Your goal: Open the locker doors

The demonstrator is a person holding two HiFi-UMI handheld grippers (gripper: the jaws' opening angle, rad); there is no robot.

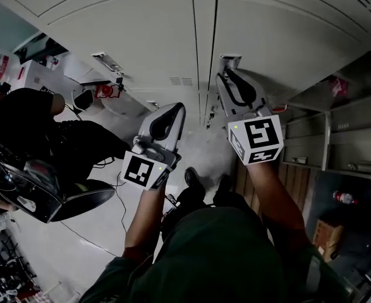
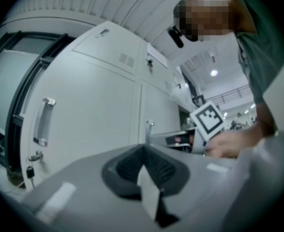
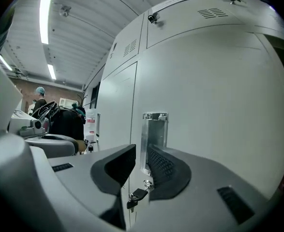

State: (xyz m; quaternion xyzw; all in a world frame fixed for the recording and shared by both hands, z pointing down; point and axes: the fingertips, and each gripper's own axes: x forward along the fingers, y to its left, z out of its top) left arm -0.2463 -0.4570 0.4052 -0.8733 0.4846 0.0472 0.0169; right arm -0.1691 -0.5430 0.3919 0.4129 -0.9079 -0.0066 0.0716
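Head view, bottom up: wearer's shoes (image 1: 194,178) on pale floor, a cable (image 1: 112,197) trailing left to a black chair (image 1: 40,188) that crowds the left edge. Left gripper (image 1: 177,108) is clenched on nothing, at frame centre low on the left locker door (image 1: 128,43), with its bar handle (image 2: 44,121) well off at frame left. Right gripper (image 3: 142,151) is released, jaws slightly apart. The chrome handle (image 3: 154,137) of the right locker door (image 3: 214,95) shows in the gap, and a key (image 3: 137,195) sits just below it; contact unclear. Both doors are closed. Open shelving (image 1: 349,150) bounds the right edge, with bare floor mid-frame.
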